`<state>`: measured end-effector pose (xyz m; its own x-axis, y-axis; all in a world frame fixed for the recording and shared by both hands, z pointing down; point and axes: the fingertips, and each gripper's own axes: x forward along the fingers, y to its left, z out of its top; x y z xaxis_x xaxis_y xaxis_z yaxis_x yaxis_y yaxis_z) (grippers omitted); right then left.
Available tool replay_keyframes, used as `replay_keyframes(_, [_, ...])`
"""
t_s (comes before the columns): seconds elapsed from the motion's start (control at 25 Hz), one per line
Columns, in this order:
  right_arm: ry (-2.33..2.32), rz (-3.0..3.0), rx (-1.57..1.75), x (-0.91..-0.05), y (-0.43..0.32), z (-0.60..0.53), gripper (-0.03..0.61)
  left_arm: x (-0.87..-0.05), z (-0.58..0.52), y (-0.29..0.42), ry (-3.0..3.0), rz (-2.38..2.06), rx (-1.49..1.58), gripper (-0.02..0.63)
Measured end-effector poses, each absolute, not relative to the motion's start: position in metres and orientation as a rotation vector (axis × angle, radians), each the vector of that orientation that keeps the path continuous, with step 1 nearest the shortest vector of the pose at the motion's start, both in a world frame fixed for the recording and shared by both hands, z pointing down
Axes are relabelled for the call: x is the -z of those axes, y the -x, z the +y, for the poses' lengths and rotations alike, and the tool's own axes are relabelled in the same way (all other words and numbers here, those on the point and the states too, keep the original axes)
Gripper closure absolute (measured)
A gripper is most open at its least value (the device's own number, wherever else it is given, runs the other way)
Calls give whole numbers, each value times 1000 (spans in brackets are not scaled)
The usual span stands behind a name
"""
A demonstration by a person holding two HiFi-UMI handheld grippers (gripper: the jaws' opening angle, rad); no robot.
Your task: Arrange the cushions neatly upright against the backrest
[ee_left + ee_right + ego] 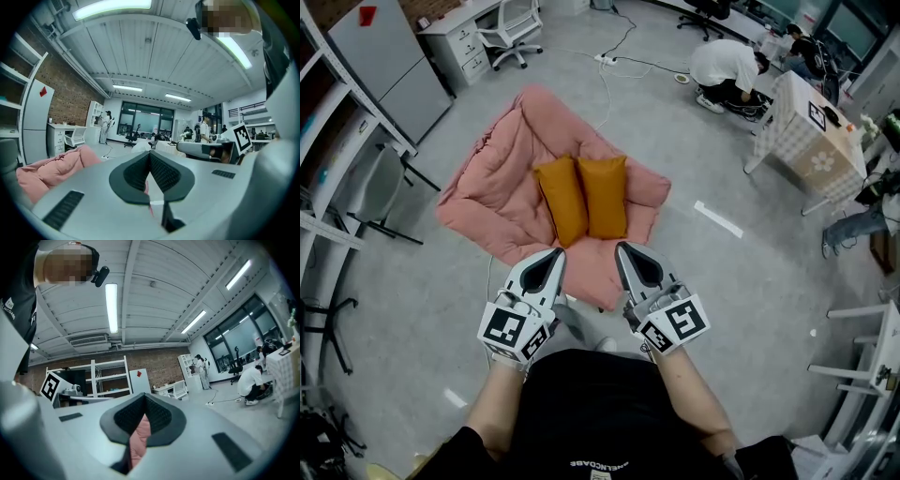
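Just ahead of tools: mustard-orange fabric cushions (pixel 563 199) | beneath them: salmon-pink padded floor sofa (pixel 492 187) | left gripper (pixel 554 257), right gripper (pixel 624 250): pale grey, black-white square markers

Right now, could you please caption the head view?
Two orange cushions side by side on a pink floor sofa; left gripper and right gripper shut.

Floor (pixel 741 281) around the sofa (pixel 487 187) lies open. Cushions (pixel 605 197) fill the seat's middle; a chair (pixel 382 186) stands close left.
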<state>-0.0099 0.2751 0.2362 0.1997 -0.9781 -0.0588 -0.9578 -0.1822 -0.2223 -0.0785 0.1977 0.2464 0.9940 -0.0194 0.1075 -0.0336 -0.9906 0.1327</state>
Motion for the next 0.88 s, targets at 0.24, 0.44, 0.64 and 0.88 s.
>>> replay_keyframes(0.24, [2317, 1862, 189, -245, -6, 224, 569, -254, 145, 56, -2970, 6, -165, 601])
replay_keyframes(0.44, [2377, 1842, 231, -252, -26, 180, 569, -264, 98, 28, -2944, 70, -181, 601])
replay_keyframes(0.64, [2457, 1758, 272, -255, -51, 143, 569, -270, 56, 4, -2923, 170, -208, 601])
replay_keyframes(0.88, [2523, 1718, 321, -263, -69, 113, 569, -280, 16, -10, -2893, 207, -235, 601])
